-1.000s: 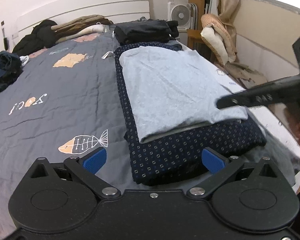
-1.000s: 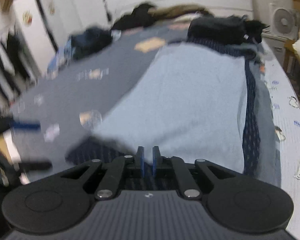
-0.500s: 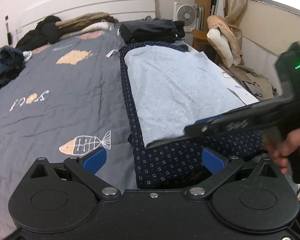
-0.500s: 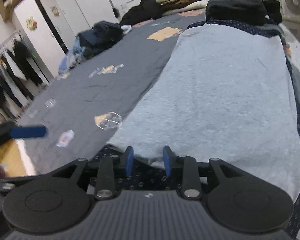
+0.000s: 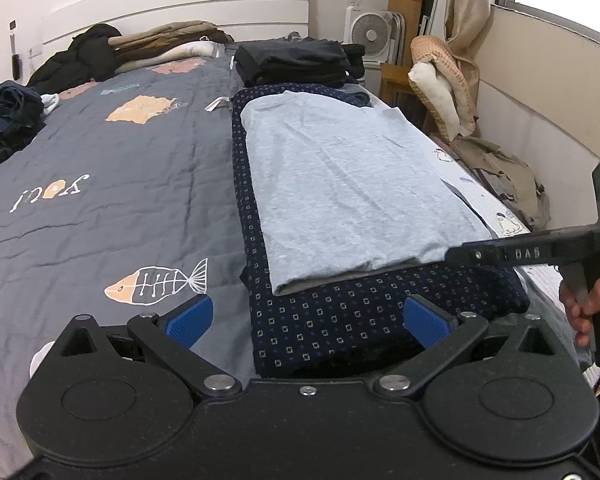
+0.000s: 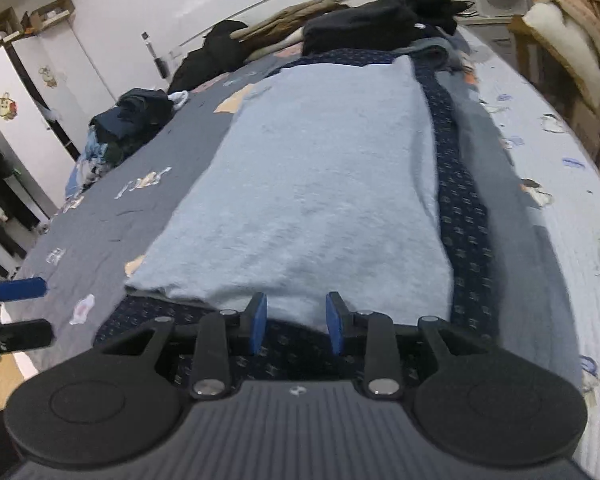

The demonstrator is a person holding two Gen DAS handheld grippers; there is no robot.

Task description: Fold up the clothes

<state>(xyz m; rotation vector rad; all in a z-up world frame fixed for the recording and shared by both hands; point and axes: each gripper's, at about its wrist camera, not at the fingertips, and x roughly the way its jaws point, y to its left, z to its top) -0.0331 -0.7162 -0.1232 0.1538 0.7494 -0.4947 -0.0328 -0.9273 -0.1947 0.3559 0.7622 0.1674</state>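
Left wrist view looks along a wide bed whose grey quilted cover [image 5: 132, 184] is stitched in a grid and printed with a white-outlined orange fish skeleton [image 5: 156, 282]. On the cover's right half lies a folded navy garment with a small square print [image 5: 340, 320], flat and rectangular, and squarely on top of it sits the folded light grey-blue knit T-shirt [image 5: 340, 188], soft, faintly creased, its near edge a rounded fold. Beyond that shirt a stack of folded black clothes [image 5: 296, 62] rests near the curved white headboard [image 5: 180, 4]; left of it, along the headboard, lie loose dark and tan garments [image 5: 132, 48]. To the shirt's right, past the bed's edge, a white box fan [image 5: 370, 34] stands against the wall, and a beige curtain [image 5: 464, 12] hangs beside a window.

The left gripper [image 5: 306, 316] hovers over the navy garment's near end, its blue ribbed pads spread wide with nothing pressed between them. The right gripper [image 6: 296, 320] sits at the shirt's near right corner; in the right wrist view its blue pads stand partly apart, flanking the shirt's near edge without pinching it, and a bare hand [image 5: 590, 300] holds its handle.

Right of the shirt, a white quilted sheet with small cartoon prints [image 6: 560, 208] covers the bed's edge. A white wardrobe with stickers [image 6: 24, 120] stands far to the left.
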